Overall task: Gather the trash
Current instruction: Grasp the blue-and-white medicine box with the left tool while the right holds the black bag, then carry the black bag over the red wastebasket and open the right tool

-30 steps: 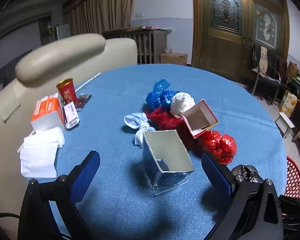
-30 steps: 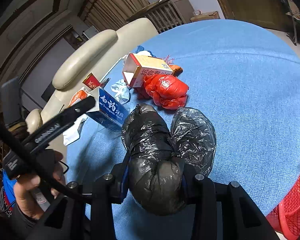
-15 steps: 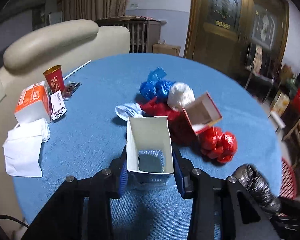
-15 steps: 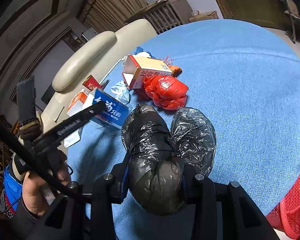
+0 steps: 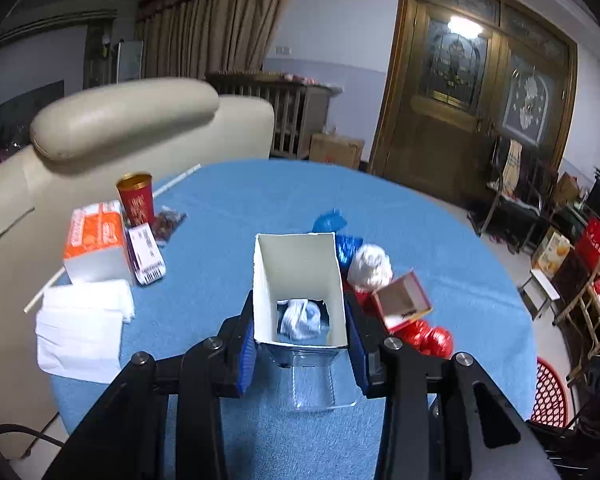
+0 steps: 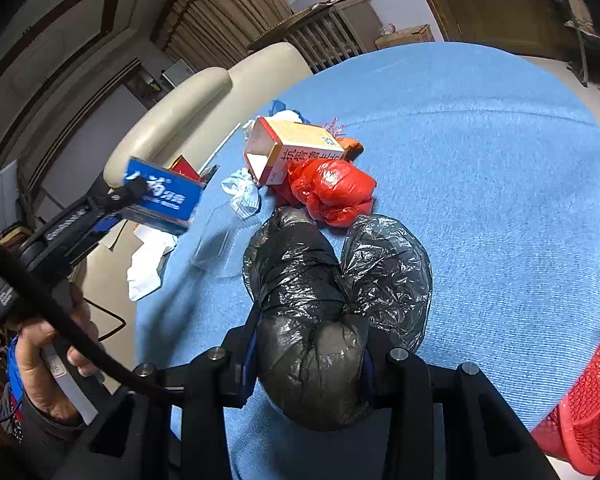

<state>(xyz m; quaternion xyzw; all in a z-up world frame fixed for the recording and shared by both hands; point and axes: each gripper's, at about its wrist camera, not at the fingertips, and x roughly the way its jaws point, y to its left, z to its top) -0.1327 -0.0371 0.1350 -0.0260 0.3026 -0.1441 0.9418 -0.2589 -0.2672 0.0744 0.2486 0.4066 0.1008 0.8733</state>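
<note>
Beige sofa (image 5: 140, 120), wooden door (image 5: 472, 92), curtains (image 5: 216, 36)

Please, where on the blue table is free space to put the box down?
Bare cloth lies right of the red bag and beyond the black bag. Crowded: the pile around the orange carton, and the left edge by the tissues.

We see a round desk (image 5: 440, 216) with a blue cloth. On it lie red bags (image 6: 332, 192), a red cup (image 5: 136, 198), white tissues (image 5: 80, 328) and boxes.

My left gripper (image 5: 300, 344), open a second ago, has clamped the box (image 5: 299, 292) and lifted it off the worktop (image 5: 420, 216).
</note>
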